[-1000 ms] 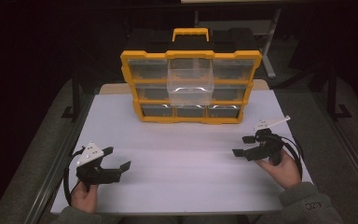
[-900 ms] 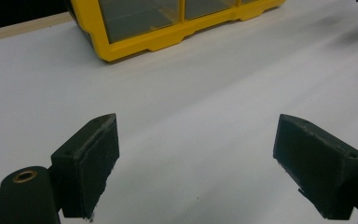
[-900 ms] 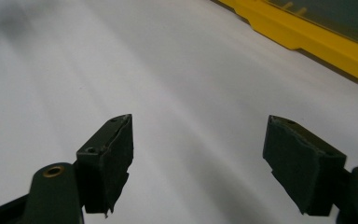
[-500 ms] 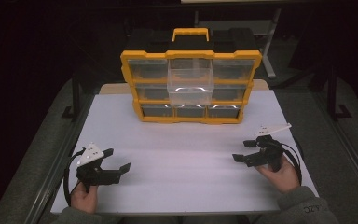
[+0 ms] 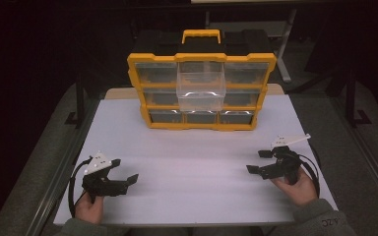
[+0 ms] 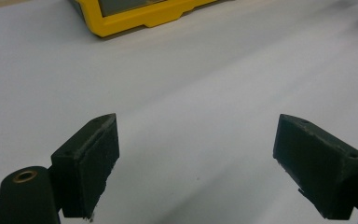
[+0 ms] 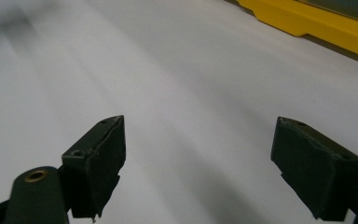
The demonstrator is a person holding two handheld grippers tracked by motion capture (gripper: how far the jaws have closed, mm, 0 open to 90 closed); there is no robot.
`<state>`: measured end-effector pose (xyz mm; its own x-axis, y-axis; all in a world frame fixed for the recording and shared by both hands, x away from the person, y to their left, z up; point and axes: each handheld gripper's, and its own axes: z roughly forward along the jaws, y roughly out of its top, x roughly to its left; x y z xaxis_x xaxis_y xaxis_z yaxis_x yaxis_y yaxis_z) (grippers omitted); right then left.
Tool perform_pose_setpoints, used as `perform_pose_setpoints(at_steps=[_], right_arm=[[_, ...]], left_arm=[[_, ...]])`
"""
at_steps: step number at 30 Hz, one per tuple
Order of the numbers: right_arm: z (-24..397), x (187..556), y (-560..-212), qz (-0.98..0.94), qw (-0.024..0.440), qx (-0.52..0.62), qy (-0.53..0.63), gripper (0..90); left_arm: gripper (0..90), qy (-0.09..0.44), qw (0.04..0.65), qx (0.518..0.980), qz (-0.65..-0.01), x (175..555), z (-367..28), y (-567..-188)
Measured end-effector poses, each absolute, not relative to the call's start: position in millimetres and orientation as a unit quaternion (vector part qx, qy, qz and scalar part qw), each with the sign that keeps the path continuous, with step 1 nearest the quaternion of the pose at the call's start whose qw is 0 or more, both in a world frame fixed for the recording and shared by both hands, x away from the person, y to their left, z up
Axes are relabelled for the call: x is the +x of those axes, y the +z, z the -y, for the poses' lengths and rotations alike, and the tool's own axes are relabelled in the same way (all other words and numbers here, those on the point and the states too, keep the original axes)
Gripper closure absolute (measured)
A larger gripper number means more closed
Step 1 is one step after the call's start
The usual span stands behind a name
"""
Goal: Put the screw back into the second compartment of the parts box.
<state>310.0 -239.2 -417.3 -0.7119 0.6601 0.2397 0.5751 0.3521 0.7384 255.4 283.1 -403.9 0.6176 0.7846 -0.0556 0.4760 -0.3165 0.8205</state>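
A yellow organiser (image 5: 152,58) with clear drawers stands at the back middle of the white table (image 5: 192,157). Its centre drawer (image 5: 201,92) sticks out toward me. My left gripper (image 5: 124,170) rests low at the near left, open, with only bare table between its pads (image 6: 91,163). At the near right, my right gripper (image 5: 256,161) is also open and holds nothing. Its jaws have just been opening wider over bare table. The organiser's yellow base shows at the top of the left gripper view (image 6: 140,18) and of the right gripper view (image 7: 317,25).
A black handle-topped case (image 5: 200,37) sits behind the organiser. Metal frame rails run along both sides of the table, and dark floor surrounds it. Broad white tabletop lies between the two grippers and the organiser.
The right hand has slid a little toward the near edge of the table. The left hand has stayed where it was.
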Motion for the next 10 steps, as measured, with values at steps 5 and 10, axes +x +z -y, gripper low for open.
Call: perform_pose_setpoints(at_steps=[5,10], right_arm=[[241.0,308.8,-417.2,-0.818,0.051,0.376,0.432,16.6],[240.1,308.4,-417.0,-0.816,0.052,0.374,0.438,16.5]], left_arm=[[13.9,0.181,0.429,0.789,-0.4,255.5,-283.5,-404.5],[13.9,0.18,0.429,0.79,-0.399,255.8,-284.9,-403.6]])
